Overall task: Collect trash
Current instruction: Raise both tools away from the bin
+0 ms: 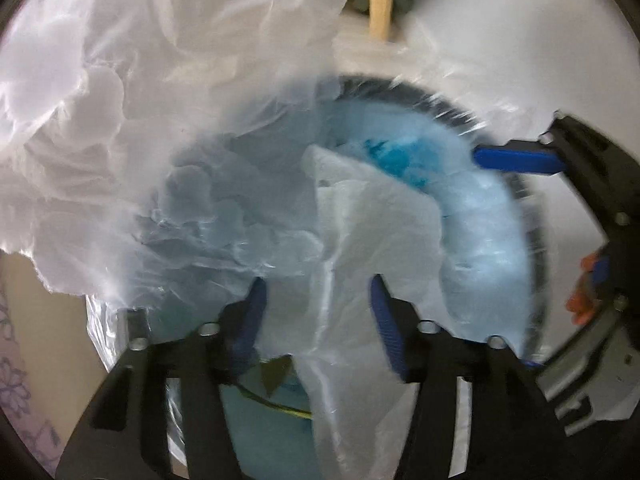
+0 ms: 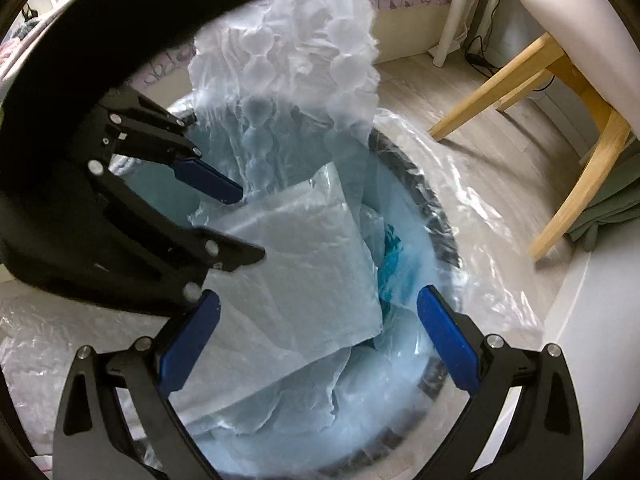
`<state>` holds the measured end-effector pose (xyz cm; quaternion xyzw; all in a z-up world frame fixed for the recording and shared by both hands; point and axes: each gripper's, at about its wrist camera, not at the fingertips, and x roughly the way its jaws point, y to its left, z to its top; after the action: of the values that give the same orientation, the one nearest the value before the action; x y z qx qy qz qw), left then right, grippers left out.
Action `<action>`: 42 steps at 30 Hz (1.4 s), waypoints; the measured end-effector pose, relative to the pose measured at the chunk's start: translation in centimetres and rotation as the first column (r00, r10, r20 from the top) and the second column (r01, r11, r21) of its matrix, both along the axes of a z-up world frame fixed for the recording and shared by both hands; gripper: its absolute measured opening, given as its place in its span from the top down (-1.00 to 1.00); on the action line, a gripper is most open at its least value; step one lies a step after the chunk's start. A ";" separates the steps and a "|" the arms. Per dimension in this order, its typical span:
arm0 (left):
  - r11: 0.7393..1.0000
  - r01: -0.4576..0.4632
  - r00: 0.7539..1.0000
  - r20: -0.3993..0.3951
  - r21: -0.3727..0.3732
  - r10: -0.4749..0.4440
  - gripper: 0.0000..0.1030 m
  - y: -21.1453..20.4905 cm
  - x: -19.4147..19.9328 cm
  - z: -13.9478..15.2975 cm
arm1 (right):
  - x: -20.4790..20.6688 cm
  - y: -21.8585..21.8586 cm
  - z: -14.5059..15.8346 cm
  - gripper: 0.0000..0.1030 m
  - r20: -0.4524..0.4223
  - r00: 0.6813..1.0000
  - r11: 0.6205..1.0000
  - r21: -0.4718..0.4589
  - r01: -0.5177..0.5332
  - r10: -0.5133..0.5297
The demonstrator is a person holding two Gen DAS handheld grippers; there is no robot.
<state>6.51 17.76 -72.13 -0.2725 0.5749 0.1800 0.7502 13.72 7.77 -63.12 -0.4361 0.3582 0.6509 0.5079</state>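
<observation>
Over the mouth of the lined bin [image 2: 432, 224], both grippers work among loose plastic packaging. A bubble wrap sheet [image 2: 304, 60] stands up out of the bin on its far side, its lower part dipping inside while most of it rises above the rim. A flat foam sheet [image 2: 296, 264] lies tilted across the opening, partly sunk in, over crumpled clear film and something teal deeper down. The left gripper [image 2: 240, 220] reaches in from the left with its blue pads apart; one pad sits just beside the bubble wrap's lower edge and the other arm lies near the foam sheet, but it does not look closed on either. The right gripper [image 2: 320, 344] hovers above the foam sheet with its fingers spread wide, holding nothing. The bin liner [image 2: 472, 216] is folded out over the rim and spreads onto the wooden floor [image 2: 420, 92], near a chair leg [image 2: 492, 84]. Judging from this, the task seems well along: several pieces are already in the bin. What appears left is to push the bubble wrap and foam sheet fully down, since both could spring back out.
</observation>
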 end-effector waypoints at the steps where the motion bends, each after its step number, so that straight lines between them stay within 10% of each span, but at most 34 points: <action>1: 1.000 0.004 1.000 -0.008 0.029 -0.004 -0.29 -0.3 0.1 0.7 | 0.1 -0.1 0.3 -0.86 0.005 1.000 1.000 -0.002 -0.002 0.002; 3: 0.999 0.004 1.000 0.011 0.034 -0.004 -0.58 -0.5 0.0 2.0 | 0.1 -0.6 1.1 -0.86 0.018 1.000 1.000 0.005 -0.013 0.013; 18: 0.989 -0.100 0.994 0.051 0.113 0.095 -0.87 -2.3 -0.8 10.9 | 0.5 -1.1 9.1 -0.86 0.026 0.999 0.998 0.051 0.030 -0.031; 42: 0.892 -0.402 0.913 0.169 0.209 0.372 -0.88 -2.2 -6.0 29.3 | 0.5 -4.2 25.9 -0.86 0.106 0.989 0.985 0.146 0.092 -0.108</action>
<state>0.46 15.52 -42.82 -0.2999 0.4350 0.3765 0.7610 14.24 3.54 -37.22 -0.4169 0.3036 0.6223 0.5888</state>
